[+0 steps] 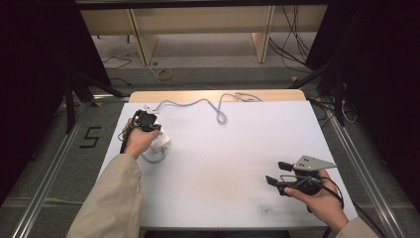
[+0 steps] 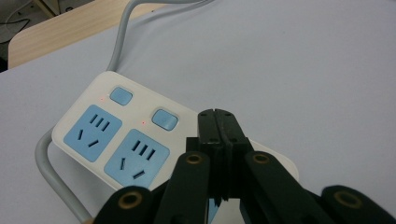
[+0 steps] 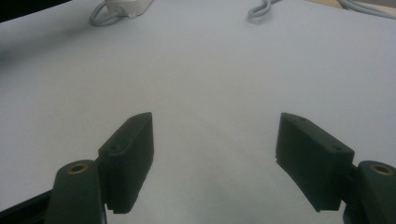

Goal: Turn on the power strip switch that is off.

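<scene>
A white power strip [image 2: 93, 128] with blue sockets and two blue buttons lies near the table's left edge [image 1: 163, 142]. A small red light glows beside each button. My left gripper [image 2: 217, 116] is shut with nothing between its jaws, and its tip hovers just right of the nearer blue button [image 2: 165, 119]. From above, the left gripper [image 1: 148, 126] sits over the strip and hides most of it. At the table's front right my right gripper [image 1: 276, 172] stands open over bare white surface [image 3: 215, 135], holding nothing.
The strip's grey cable [image 1: 198, 103] winds along the back of the white table [image 1: 223, 163] and loops beside the strip [image 2: 46, 168]. The right gripper view has the strip [image 3: 128, 5] far off. Beyond the table are floor cables and wooden furniture legs [image 1: 143, 44].
</scene>
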Action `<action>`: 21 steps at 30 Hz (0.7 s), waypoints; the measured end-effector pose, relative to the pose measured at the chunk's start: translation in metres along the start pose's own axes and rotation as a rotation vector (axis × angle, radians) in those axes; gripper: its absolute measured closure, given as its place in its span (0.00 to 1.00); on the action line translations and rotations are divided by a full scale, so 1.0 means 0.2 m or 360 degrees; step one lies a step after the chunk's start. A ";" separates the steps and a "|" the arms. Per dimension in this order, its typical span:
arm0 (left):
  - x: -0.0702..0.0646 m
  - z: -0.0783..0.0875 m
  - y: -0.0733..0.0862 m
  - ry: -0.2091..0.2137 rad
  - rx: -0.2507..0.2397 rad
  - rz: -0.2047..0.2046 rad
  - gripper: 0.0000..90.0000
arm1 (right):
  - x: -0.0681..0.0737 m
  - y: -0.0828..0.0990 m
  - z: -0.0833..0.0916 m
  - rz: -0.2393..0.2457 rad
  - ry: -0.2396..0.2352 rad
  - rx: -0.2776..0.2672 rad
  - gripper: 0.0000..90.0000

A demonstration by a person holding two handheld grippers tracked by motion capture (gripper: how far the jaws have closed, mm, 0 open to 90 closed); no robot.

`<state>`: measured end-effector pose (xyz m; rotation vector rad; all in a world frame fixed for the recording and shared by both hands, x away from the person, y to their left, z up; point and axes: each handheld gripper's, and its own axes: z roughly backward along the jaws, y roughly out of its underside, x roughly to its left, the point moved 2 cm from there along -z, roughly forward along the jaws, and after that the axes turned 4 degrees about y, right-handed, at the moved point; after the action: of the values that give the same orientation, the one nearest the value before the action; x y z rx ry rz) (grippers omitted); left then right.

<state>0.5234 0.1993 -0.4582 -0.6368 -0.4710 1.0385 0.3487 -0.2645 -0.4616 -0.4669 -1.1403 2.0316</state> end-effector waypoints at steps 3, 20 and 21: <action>0.00 0.00 -0.01 0.0000 0.0012 -0.0010 1.00 | 0.00 0.00 0.00 0.0001 -0.0002 0.0003 0.32; -0.01 -0.02 -0.03 0.0002 0.0081 -0.0032 1.00 | 0.00 0.00 0.00 0.0003 -0.0001 0.0001 0.32; -0.01 -0.02 -0.03 0.0002 0.0087 -0.0031 1.00 | 0.00 0.00 0.00 0.0004 -0.0001 0.0002 0.32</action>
<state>0.5294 0.1939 -0.4579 -0.5833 -0.4459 1.0290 0.3486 -0.2642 -0.4617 -0.4676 -1.1395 2.0347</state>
